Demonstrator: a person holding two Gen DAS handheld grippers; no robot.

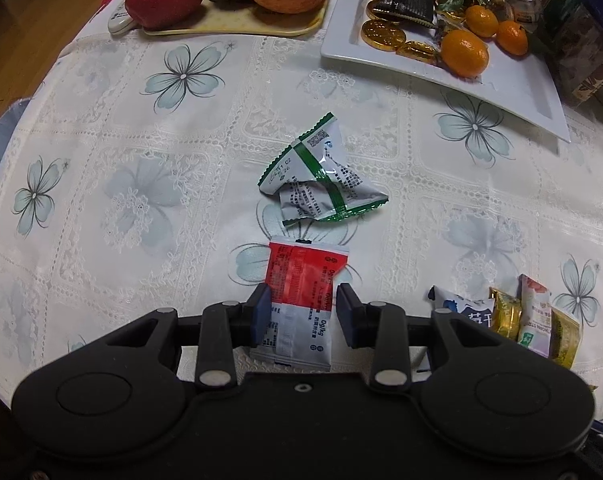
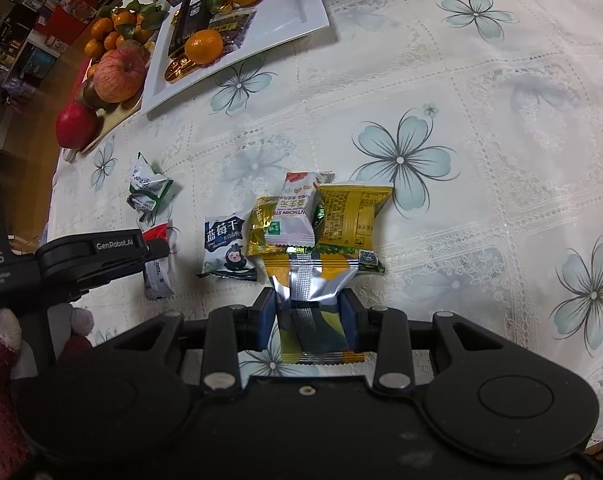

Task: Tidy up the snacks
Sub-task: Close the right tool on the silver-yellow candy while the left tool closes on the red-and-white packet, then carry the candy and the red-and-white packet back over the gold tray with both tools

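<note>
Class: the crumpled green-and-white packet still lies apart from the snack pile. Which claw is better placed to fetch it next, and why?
Left. The green-and-white packet lies just ahead of the left claw, though that claw straddles a red-and-white packet; the right claw is farther away.

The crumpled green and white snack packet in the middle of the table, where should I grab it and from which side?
Grip the crumpled green and white packet across its puffed middle, coming down from above. It lies loose and apart from the other snacks on the tablecloth, and its thin sealed edges look likely to slip.
</note>
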